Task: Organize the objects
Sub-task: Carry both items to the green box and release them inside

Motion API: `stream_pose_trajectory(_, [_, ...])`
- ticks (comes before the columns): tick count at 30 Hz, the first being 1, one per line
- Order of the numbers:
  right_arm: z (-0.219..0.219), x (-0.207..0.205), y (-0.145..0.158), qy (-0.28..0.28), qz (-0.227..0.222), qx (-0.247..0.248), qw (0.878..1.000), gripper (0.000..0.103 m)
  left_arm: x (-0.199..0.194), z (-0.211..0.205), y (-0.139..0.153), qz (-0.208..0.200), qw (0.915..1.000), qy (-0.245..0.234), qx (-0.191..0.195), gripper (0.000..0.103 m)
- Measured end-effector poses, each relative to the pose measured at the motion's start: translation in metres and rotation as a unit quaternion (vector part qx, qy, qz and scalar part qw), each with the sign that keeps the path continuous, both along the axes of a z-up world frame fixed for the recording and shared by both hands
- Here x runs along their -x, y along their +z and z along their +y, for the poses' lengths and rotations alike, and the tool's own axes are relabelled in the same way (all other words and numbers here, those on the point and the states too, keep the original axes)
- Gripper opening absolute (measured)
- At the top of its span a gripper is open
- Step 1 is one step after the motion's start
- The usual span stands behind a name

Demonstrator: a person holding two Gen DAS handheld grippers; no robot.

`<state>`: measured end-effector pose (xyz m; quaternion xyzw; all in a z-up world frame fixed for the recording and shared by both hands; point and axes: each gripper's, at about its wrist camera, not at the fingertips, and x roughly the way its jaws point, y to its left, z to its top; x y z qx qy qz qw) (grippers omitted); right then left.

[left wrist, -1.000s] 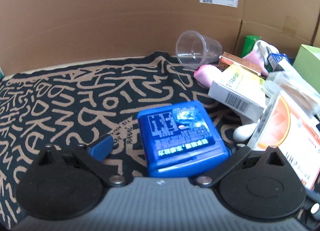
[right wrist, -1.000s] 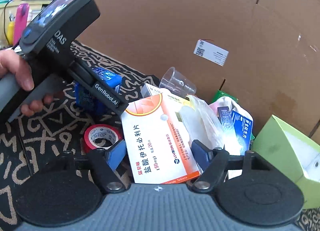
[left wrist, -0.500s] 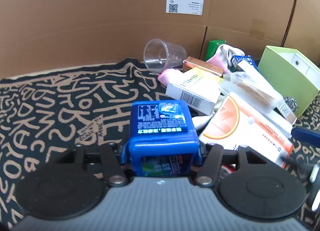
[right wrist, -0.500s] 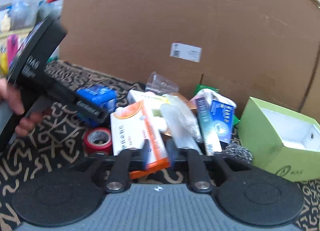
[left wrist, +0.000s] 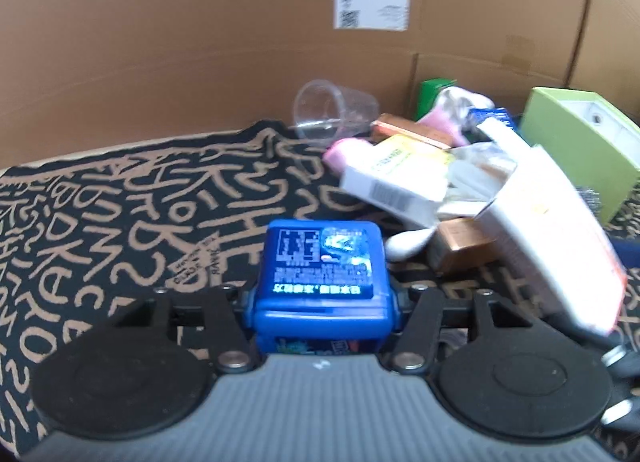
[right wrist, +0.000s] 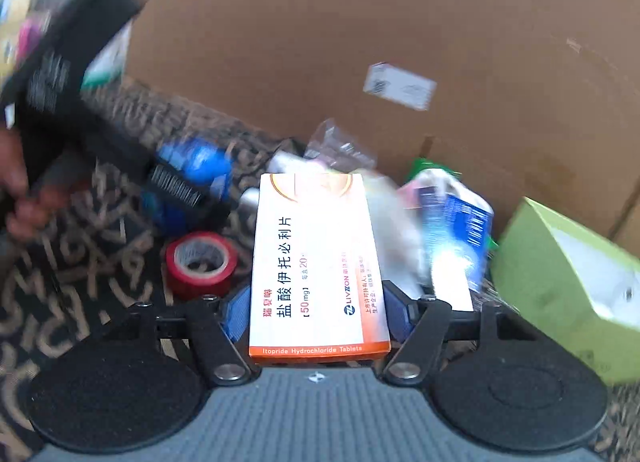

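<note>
Patterned mat (left wrist: 120, 197): blue box (left wrist: 322, 262) between left tongs (left wrist: 322, 298) (clamped).

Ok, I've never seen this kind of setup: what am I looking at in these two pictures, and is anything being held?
No robot here: a person holds handheld tongs in each hand, each with a fisheye camera looking along its fingers. The left tongs are shut on a blue plastic box. The right tongs are shut on an orange-and-white medicine box. A patterned cloth carries a pile: clear cup, red tape roll, green box. Cardboard stands behind.
</note>
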<state>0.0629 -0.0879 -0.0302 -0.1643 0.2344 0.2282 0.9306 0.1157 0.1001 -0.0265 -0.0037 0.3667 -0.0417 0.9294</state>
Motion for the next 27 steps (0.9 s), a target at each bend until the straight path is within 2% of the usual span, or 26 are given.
stream_pose_trajectory(3, [-0.037, 0.011, 0.026, -0.007, 0.020, -0.085, 0.996, 0.070, 0.012, -0.009, 0.022, -0.029, 0.9992, -0.026, 0.010, 0.055])
stream_pose_trajectory(5, [-0.059, 0.015, 0.041, -0.022, 0.011, -0.111, 0.993, 0.070, 0.019, -0.022, 0.043, -0.053, 0.9969, -0.054, 0.021, 0.055])
stream_pose_trajectory(10, [-0.118, -0.002, 0.073, -0.112, -0.026, -0.128, 0.985, 0.070, 0.010, -0.081, 0.093, -0.097, 0.9806, -0.162, 0.050, 0.055])
stream_pose_trajectory(13, [-0.151, -0.027, 0.085, -0.167, -0.033, -0.122, 0.978, 0.070, -0.017, -0.122, 0.113, -0.092, 0.9695, -0.210, 0.085, 0.055])
stream_pose_trajectory(15, [-0.168, -0.050, 0.088, -0.202, -0.032, -0.113, 0.972, 0.070, -0.039, -0.151, 0.120, -0.087, 0.9658, -0.223, 0.100, 0.055])
stream_pose_trajectory(19, [-0.195, -0.099, 0.077, -0.244, -0.017, -0.083, 0.966, 0.070, -0.094, -0.207, 0.121, -0.065, 0.9644, -0.228, 0.117, 0.055])
stream_pose_trajectory(23, [-0.213, -0.136, 0.052, -0.259, 0.010, -0.064, 0.964, 0.070, -0.142, -0.256, 0.094, -0.041, 0.9709, -0.224, 0.075, 0.055])
stream_pose_trajectory(27, [-0.217, -0.162, 0.030, -0.249, 0.050, -0.052, 0.966, 0.070, -0.168, -0.271, 0.065, -0.011, 0.9748, -0.216, 0.056, 0.055])
